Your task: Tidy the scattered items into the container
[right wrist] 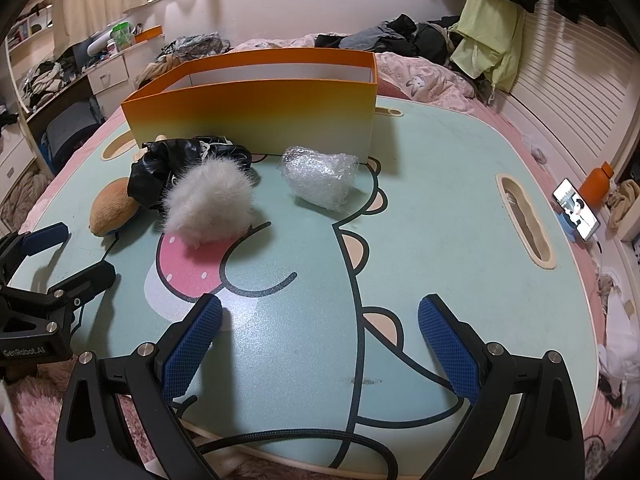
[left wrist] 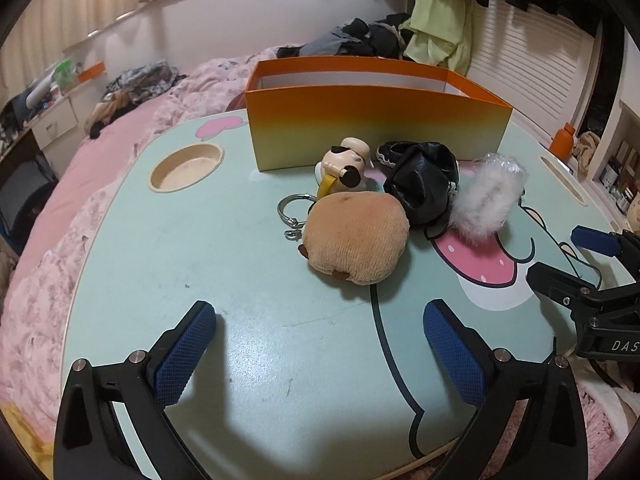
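Bedroom clutter surrounds the cartoon-printed desk (left wrist: pixel 200 280). Both left tongs (left wrist: pixel 320 356) and right tongs (right wrist: pixel 320 348) hang wide and empty. Nothing seems packed yet; the plush (left wrist: pixel 356 236), pouch (left wrist: pixel 424 184), fur ball (right wrist: pixel 208 208) and bubble-wrap bundle (right wrist: pixel 320 176) lie before the orange box (left wrist: pixel 376 128), awaiting a first grasp.

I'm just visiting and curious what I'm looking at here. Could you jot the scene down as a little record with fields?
surface: cartoon lap table on a bed
container: orange box, open top, inside hidden
items outside it: tan plush, figurine keychain, black pouch, white fluffy ball, bubble-wrap bundle
left gripper: open, holds nothing
right gripper: open, holds nothing
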